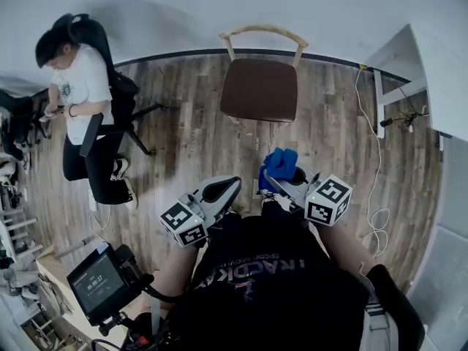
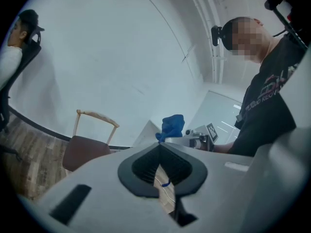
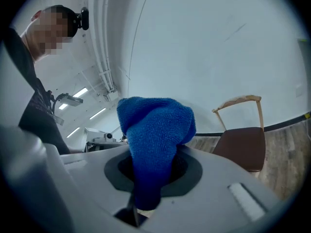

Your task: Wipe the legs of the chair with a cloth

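My right gripper (image 1: 273, 180) is clamped on the blue cloth (image 1: 281, 162), which bunches up past the jaws in a thick fold. My left gripper (image 1: 232, 183) has its jaws together with nothing between them. The chair (image 1: 259, 86) stands ahead of me on the wood floor (image 1: 183, 145), well apart from both grippers, its back toward the wall. From my head I see only the brown seat and the pale backrest, with the legs almost wholly hidden beneath. I judge the wiping not yet begun, and the step in hand is getting down to a leg. To do it well I should step closer and go low so the legs come into sight. Then I should press the bulging fold, not the hard jaw tips, against one leg and stroke along it from seat to floor. The clamp must be firm, or the cloth may drag out. My free left gripper can steady the backrest so the chair does not slide.
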`<state>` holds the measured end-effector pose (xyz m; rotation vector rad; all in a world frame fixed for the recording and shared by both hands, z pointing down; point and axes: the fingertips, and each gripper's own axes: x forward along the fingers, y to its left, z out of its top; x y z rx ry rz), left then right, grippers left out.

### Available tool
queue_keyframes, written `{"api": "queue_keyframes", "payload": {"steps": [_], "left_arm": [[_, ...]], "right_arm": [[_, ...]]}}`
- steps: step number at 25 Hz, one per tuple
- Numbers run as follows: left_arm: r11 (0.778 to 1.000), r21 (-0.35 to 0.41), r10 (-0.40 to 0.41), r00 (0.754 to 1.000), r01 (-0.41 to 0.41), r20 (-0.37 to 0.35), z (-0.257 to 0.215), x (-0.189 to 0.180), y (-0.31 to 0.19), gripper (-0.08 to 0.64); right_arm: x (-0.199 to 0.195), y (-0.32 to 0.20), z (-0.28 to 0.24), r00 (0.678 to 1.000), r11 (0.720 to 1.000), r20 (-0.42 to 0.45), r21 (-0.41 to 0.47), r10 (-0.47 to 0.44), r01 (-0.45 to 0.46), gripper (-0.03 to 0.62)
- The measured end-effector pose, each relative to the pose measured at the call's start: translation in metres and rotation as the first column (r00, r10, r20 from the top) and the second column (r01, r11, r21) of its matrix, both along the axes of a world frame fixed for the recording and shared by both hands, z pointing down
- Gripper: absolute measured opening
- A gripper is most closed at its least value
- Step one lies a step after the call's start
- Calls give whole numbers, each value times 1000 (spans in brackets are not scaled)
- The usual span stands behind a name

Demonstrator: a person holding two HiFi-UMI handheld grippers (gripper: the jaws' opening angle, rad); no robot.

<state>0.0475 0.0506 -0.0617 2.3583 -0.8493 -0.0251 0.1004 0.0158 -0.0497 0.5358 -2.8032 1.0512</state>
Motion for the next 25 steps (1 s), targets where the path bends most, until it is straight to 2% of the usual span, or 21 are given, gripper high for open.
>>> {"api": "queue_keyframes", "payload": {"steps": [6,12,14,18,25], "left_arm": [[999,-36,-5,999,4,-39,-2,6,6,-2],[997,-50,54,997,-57,-59,9,13,24,-2],[995,-36,90,994,-93,-63,8,-5,49,-2],[987,-4,161,984,-161,-81,-4,-64,124,-2],[974,-6,224,970,-226,-95,8,-75,159,-2]], "right_arm": [[3,9,0,999,1000,-26,-11,-27,26,67],[9,25,5,999,999,-8,-28,44,-44,67],[-7,51,5,997,997,-18,-23,80,-80,67],[-66,130,-9,990,991,-33,3,135,-135,67],[-75,181,3,979,980,-44,-5,200,-201,67]]}}
